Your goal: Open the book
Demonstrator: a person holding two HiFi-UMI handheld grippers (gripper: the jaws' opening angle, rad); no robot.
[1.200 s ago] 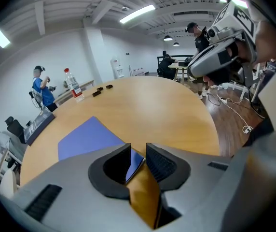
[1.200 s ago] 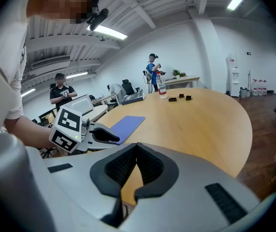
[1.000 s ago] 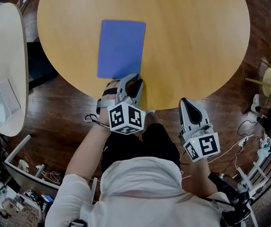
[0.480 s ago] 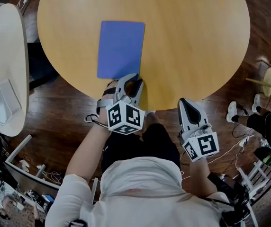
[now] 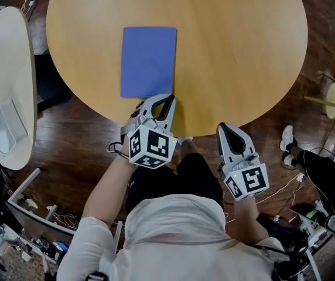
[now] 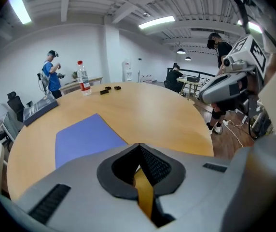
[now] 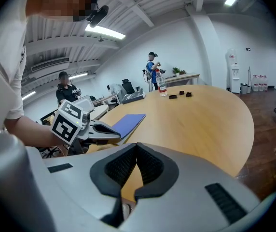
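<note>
Round wooden table [image 5: 243, 51]; bottle [image 6: 83, 78] and small black items [image 6: 109, 88] at its far edge; white side table [image 5: 12, 86] left; wood floor [image 5: 68, 157].

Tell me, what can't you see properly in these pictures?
Blue book: closed, so its pages are hidden in every view.
Book's near corner, head view: the left hand-held gripper is close beside it; touching or not, cannot tell.
Small dark things: too small in both gripper views, cut off by the top edge in head view.
Bottle label: too small to read.
</note>
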